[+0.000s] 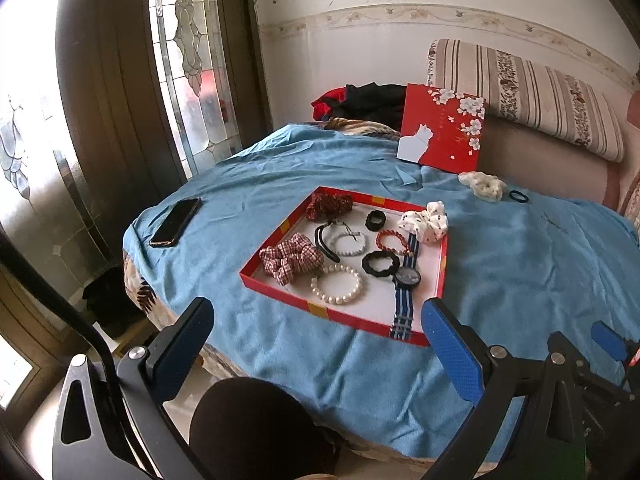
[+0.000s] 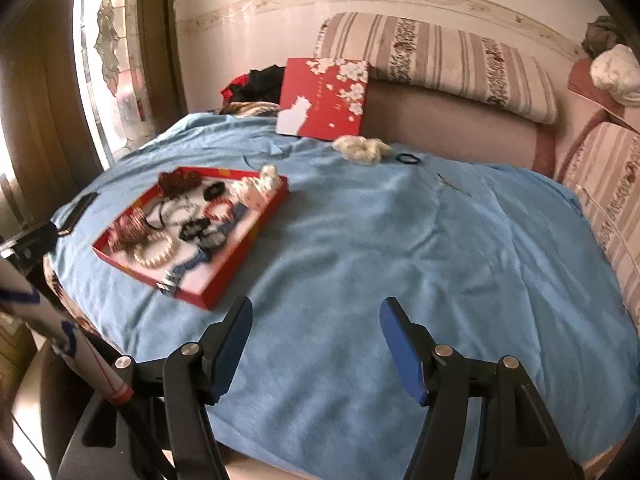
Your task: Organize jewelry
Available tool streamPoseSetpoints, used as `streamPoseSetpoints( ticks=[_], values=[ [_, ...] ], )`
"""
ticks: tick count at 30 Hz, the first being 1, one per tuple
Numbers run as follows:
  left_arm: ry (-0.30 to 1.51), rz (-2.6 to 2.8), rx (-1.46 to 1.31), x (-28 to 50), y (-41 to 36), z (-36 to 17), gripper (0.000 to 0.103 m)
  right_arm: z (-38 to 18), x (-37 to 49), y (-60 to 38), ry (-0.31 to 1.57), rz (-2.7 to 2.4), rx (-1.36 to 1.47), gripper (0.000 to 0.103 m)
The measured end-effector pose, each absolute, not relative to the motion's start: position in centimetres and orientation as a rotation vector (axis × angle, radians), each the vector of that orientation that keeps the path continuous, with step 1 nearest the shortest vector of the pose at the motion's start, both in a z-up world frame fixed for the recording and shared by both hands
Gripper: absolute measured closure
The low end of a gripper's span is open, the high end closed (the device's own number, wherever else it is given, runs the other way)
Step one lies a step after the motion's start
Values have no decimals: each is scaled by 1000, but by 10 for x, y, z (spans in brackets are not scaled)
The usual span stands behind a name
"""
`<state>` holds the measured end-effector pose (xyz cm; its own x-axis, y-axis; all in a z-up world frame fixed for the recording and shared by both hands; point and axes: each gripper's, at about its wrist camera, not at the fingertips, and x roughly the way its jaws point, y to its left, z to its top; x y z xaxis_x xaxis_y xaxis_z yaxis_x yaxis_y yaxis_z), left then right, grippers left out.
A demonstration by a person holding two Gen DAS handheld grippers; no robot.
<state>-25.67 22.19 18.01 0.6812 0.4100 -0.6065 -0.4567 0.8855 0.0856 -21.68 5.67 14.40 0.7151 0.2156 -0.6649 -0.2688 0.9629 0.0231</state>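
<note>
A red tray [image 1: 280,300] [image 2: 224,292] lies on the blue cloth [image 1: 520,280] [image 2: 400,240]. In it lie a pearl bracelet [image 1: 337,284], a checked scrunchie [image 1: 290,260], a striped-strap watch [image 1: 406,280], a red bead bracelet [image 1: 391,241], black hair ties and a spotted white scrunchie [image 1: 426,222] on the far rim. A cream scrunchie [image 1: 482,185] [image 2: 360,150] and a small black hair tie [image 1: 519,197] [image 2: 408,158] lie on the cloth beyond. My left gripper [image 1: 316,320] is open and empty, near the tray's front edge. My right gripper [image 2: 316,320] is open and empty over bare cloth, right of the tray.
A red lid with a white cat [image 1: 440,128] [image 2: 324,98] leans against the sofa back. A black phone [image 1: 176,222] lies on the cloth at the left. A striped cushion [image 1: 528,92] and dark clothes [image 1: 368,104] sit behind. A thin hairpin [image 2: 452,184] lies on the cloth.
</note>
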Motion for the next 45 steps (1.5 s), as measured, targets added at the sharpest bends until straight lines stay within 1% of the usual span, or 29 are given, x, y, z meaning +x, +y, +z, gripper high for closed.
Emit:
streamPoseSetpoints(
  ticks=[5,13,45],
  values=[
    [687,479,-65,-243,229,178,0,151,-209,75,715,307,-99,31],
    [727,450,-77,-233,231,166,0,140,-204,85,735,326,-128,31],
    [741,464,-86,-234,238,155,0,144,-217,104,709,343,-188,29]
  ],
)
